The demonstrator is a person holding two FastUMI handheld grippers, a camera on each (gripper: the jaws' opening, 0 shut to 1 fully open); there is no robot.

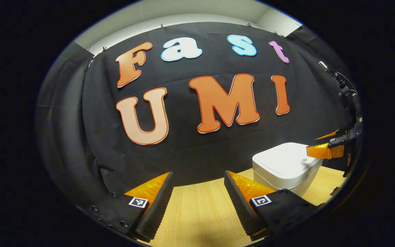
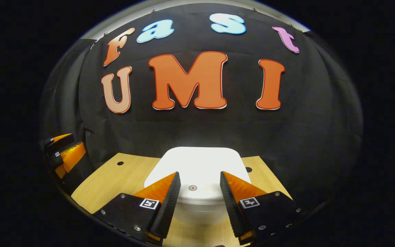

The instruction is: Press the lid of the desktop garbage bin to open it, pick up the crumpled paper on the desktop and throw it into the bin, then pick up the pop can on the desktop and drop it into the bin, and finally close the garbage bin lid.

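The right gripper (image 2: 197, 192) is hanging just above the front edge of the white bin (image 2: 197, 164), its fingers spread wide and gripping nothing, framing the small round mark (image 2: 192, 187) on the closed lid. In the left gripper view that same tool (image 1: 315, 145) is showing at the far right, poised over the bin (image 1: 283, 164), whether touching the lid or just clear of it is hard to tell. The left gripper (image 1: 197, 192) is waiting to the bin's left above bare desk (image 1: 197, 212), its fingers also wide apart and empty.

The opening step is in hand: the lid is lying flat and shut, so nothing can go in yet. The next move is probably a short downward press with a fingertip on the mark (likely the push latch), then a release so the lid can spring up. The paper and can are not locatable from here, and will need finding once the bin is standing open.
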